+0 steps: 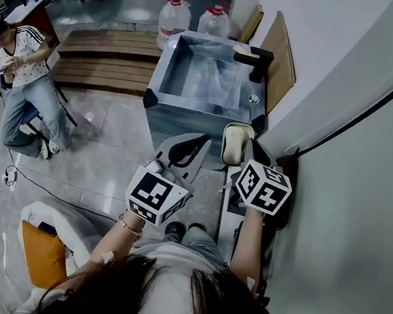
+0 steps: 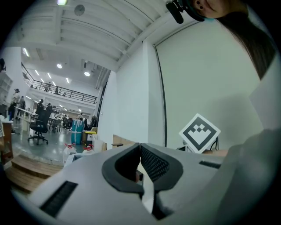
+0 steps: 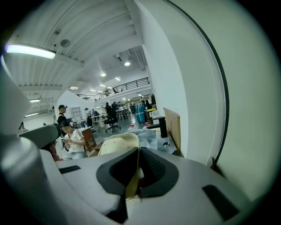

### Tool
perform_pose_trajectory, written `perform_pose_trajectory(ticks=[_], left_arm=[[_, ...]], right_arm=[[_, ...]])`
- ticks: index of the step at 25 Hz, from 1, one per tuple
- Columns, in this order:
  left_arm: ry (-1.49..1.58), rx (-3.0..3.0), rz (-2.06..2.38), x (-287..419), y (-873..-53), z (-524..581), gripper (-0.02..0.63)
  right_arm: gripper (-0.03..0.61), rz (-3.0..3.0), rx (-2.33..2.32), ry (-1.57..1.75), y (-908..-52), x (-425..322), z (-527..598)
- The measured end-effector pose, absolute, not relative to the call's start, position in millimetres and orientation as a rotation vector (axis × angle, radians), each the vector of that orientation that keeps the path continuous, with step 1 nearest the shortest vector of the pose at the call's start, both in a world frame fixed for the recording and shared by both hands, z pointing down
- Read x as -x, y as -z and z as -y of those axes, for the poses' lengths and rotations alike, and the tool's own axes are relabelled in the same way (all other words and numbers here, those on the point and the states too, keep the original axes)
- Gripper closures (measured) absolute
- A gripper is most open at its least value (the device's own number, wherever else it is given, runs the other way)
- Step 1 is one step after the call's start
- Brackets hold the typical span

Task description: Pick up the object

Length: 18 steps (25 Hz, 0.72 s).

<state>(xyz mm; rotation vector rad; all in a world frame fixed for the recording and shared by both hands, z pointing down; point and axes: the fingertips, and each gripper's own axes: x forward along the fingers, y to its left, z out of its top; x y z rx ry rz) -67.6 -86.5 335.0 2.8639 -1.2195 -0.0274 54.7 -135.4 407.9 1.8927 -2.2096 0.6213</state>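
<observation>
My right gripper (image 1: 245,151) (image 3: 138,154) is shut on the edge of a cream dish (image 1: 237,142) (image 3: 117,146) with a raised rim. It holds the dish upright in the air in front of a steel sink unit (image 1: 159,75). My left gripper (image 1: 200,143) (image 2: 139,151) hangs just left of the dish; its jaws are shut with nothing between them. The right gripper's marker cube (image 2: 199,133) shows in the left gripper view.
A black faucet (image 1: 256,59) stands at the sink's far right corner. Two water jugs (image 1: 175,18) and a wooden board (image 1: 281,55) are behind it. A white wall (image 1: 354,176) runs close on the right. A person (image 1: 24,83) sits at the left, by a wooden platform (image 1: 101,58).
</observation>
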Motion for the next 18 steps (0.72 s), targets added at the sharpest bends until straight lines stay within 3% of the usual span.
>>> perform_pose_trajectory(ticks=[18], left_arm=[[0.016,-2.849,1.292,43,-323,41,0.604]], right_arm=[[0.545,2.315,-1.871,-0.56,-372,-72,74]])
